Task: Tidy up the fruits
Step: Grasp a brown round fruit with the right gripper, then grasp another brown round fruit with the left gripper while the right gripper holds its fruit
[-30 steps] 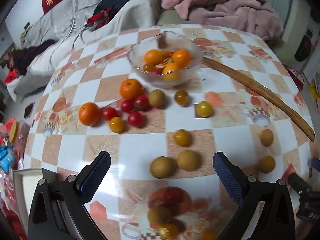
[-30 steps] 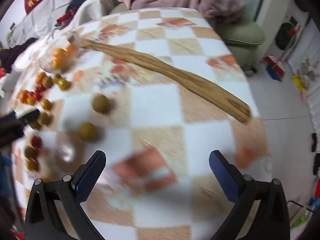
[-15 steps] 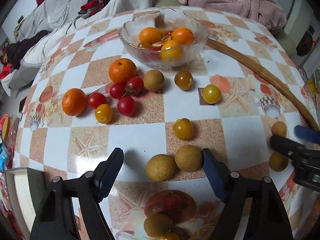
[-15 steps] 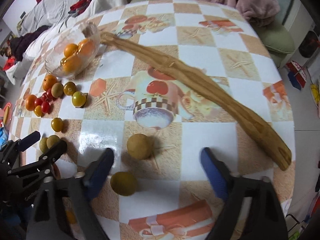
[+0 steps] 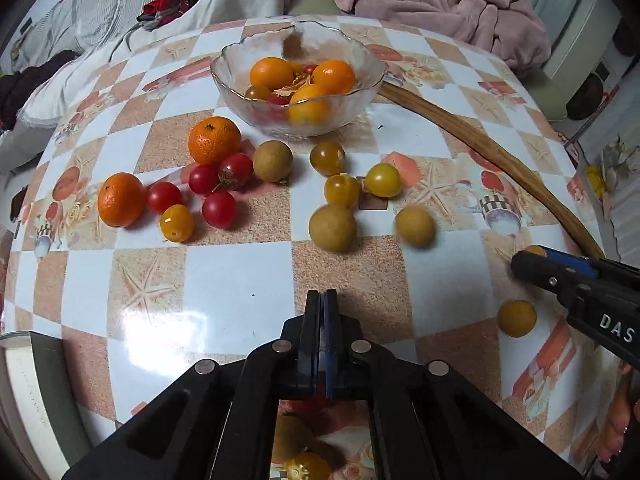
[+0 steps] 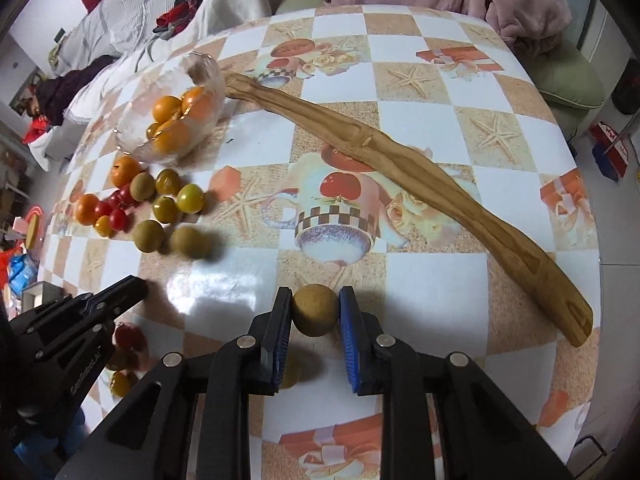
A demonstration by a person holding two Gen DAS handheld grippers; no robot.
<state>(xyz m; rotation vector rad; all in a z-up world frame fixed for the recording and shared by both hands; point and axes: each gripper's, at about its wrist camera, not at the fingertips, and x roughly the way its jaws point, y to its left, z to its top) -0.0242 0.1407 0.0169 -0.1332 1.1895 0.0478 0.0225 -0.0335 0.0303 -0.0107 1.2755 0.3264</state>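
Left-wrist and right-wrist views of a checkered table [image 5: 240, 276]. Your left gripper [image 5: 320, 300] has its two fingers pressed flat together with nothing between them, hovering over bare tabletop at 6 o'clock in its own view. Your right gripper [image 6: 314, 312] is closed most of the way onto a brown longan [image 6: 314, 315], both blue pads touching its sides; the fruit sits at 6 o'clock in the right-wrist view, and whether it is lifted off the table cannot be told.

The glass bowl [image 5: 224, 74] stands at 12 o'clock in the left-wrist view and holds oranges and small tomatoes. Just below it, toward 10 o'clock, lie two loose oranges [image 5: 214, 140], several red cherry tomatoes [image 5: 219, 209] and a yellow one. Near centre are yellow tomatoes [image 5: 382, 179] and two more longans [image 5: 332, 227], one of them blurred. A further yellow fruit [image 5: 516, 318] lies at 4 o'clock, beside your right gripper's finger.

A long wooden stick [image 6: 420, 184] runs from the bowl's edge toward 3 o'clock in the right-wrist view. A pink blanket [image 5: 440, 0] is heaped beyond the table at 1 o'clock.
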